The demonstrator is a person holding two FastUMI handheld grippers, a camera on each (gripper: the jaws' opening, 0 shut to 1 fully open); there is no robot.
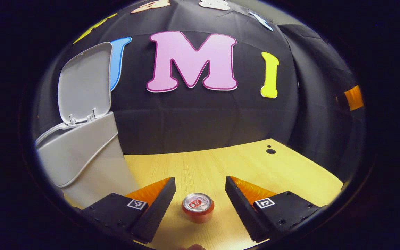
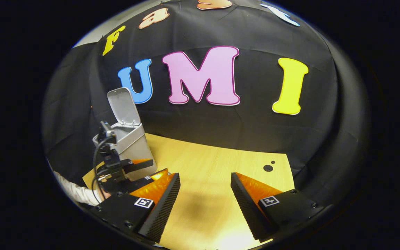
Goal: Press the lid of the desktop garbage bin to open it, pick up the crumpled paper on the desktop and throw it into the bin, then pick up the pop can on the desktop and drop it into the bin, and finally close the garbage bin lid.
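A red pop can (image 1: 198, 207) stands upright on the wooden desk (image 1: 221, 163), seen from above. My left gripper (image 1: 200, 184) hangs open over it, one finger on each side and neither touching it. The grey bin (image 1: 82, 159) stands at the left with its lid (image 1: 84, 81) swung up. In the right gripper view my right gripper (image 2: 205, 180) is open with nothing between its fingers, above bare desk (image 2: 214, 163). The bin (image 2: 130, 142) and its raised lid (image 2: 123, 106) stand far to the left there, with the left gripper (image 2: 134, 166) just in front of them.
Black cloth walls close the desk at the back and right. A dark round hole (image 1: 271, 151) marks the desk's far right corner, hole (image 2: 268, 168) in the right gripper view. A person's light sleeve (image 2: 73, 191) holds the left gripper.
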